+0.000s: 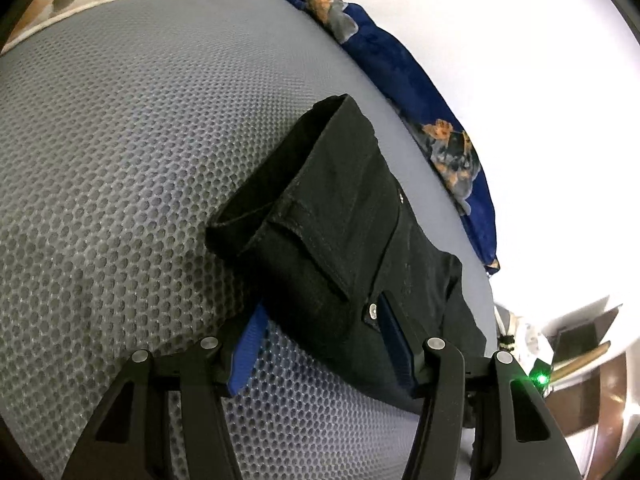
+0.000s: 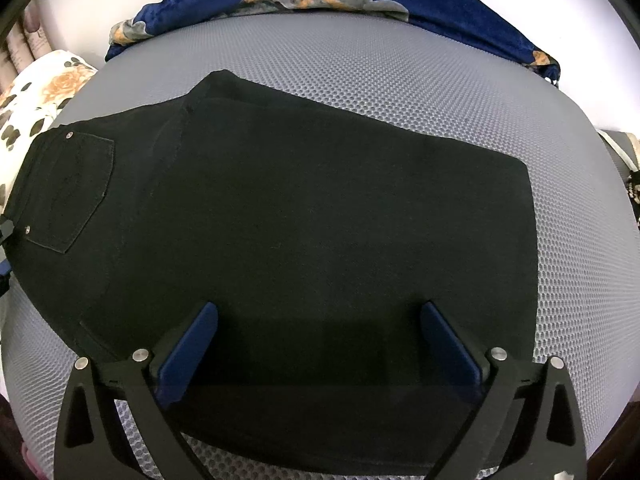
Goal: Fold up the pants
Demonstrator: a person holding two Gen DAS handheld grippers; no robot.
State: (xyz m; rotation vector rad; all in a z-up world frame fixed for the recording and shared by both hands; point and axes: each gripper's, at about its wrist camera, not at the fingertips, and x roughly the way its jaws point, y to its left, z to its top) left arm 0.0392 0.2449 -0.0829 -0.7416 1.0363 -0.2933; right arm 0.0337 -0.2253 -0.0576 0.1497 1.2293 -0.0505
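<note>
1 pr black pants (image 2: 304, 216) | folded flat | grey mesh mat (image 2: 440, 92)

Surface: a grey honeycomb-mesh mat (image 2: 440, 92) is spread over what appears to be a bed, and everything else is carried by it.
Pants: black pants (image 2: 300, 216) are laid flat on the mat, the back pocket with its two rivets being seen at the left of the right wrist view.
Blanket: a dark blue blanket (image 2: 460, 12) (patterned with orange and grey flowers) is bunched along the mat's far edge.
Pillow: a cream floral pillow (image 2: 40, 92) is seen just beside the mat's left corner.
</note>
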